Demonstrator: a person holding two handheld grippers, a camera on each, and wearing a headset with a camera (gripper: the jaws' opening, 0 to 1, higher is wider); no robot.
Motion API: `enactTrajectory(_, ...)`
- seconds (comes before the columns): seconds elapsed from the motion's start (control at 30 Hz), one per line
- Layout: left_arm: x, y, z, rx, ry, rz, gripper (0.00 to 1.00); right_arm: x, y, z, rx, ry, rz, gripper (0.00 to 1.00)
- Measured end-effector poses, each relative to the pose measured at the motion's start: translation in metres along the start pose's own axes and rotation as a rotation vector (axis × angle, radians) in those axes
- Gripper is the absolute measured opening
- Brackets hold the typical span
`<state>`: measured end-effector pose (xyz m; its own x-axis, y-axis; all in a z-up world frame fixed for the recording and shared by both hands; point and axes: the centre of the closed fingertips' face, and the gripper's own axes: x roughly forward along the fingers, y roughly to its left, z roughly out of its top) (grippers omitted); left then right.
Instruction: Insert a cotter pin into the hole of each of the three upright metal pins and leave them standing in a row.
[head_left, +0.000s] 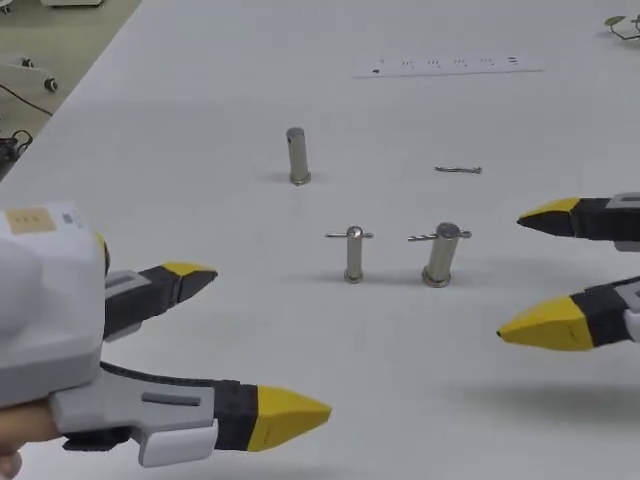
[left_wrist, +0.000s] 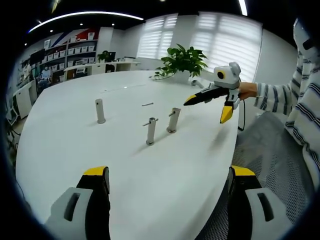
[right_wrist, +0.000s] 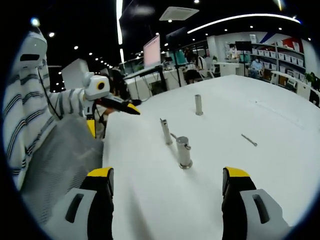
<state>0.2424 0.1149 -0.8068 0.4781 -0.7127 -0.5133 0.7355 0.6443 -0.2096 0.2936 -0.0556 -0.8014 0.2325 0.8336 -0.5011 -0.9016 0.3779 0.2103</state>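
The left gripper (head_left: 268, 340) and right gripper (head_left: 510, 277) are being held wide, empty. The loose cotter pin (head_left: 458, 169) is lying on the bench (head_left: 180, 180), three o'clock from the bare upright pin (head_left: 296, 155); gripping near one end, shank level, is being advised.

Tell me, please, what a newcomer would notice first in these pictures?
Three upright metal pins stand on the white table: the middle pin and right pin each carry a cotter pin, the far pin is bare. A loose cotter pin lies to its right. The left gripper and right gripper hover on either side, jaws open and empty.
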Motion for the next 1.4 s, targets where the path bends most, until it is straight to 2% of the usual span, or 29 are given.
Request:
enactTrajectory(0.13,-0.003,0.000,0.000,-0.005,-0.008,0.006,0.99,-0.012,0.007,0.000,0.044,-0.025,-0.040,1.00)
enactTrajectory(0.33,-0.010,-0.006,-0.005,-0.034,-0.022,0.022,0.99,-0.023,0.019,-0.008,0.076,-0.009,-0.082,1.00)
enactTrajectory(0.4,-0.012,-0.007,-0.008,-0.043,-0.019,0.024,0.99,-0.027,0.021,-0.009,0.093,-0.019,-0.096,1.00)
enactTrajectory(0.5,-0.012,-0.006,-0.011,-0.051,-0.017,0.026,0.99,-0.034,0.020,-0.008,0.145,-0.069,-0.149,1.00)
enactTrajectory(0.8,-0.013,0.001,-0.016,-0.060,-0.014,0.048,0.99,-0.048,0.021,-0.021,0.221,-0.100,-0.248,1.00)
enactTrajectory(1.03,-0.013,0.006,-0.011,-0.060,-0.032,0.055,0.98,-0.054,0.016,-0.029,0.239,-0.118,-0.280,1.00)
enactTrajectory(1.17,-0.013,0.011,-0.003,-0.063,-0.064,0.063,0.97,-0.056,0.014,-0.032,0.231,-0.115,-0.293,1.00)
enactTrajectory(1.3,-0.014,0.017,0.007,-0.097,-0.112,0.071,0.98,-0.057,0.015,-0.034,0.228,-0.107,-0.298,1.00)
enactTrajectory(1.4,-0.012,0.021,0.010,-0.090,-0.112,0.074,0.98,-0.057,0.015,-0.035,0.234,-0.105,-0.302,1.00)
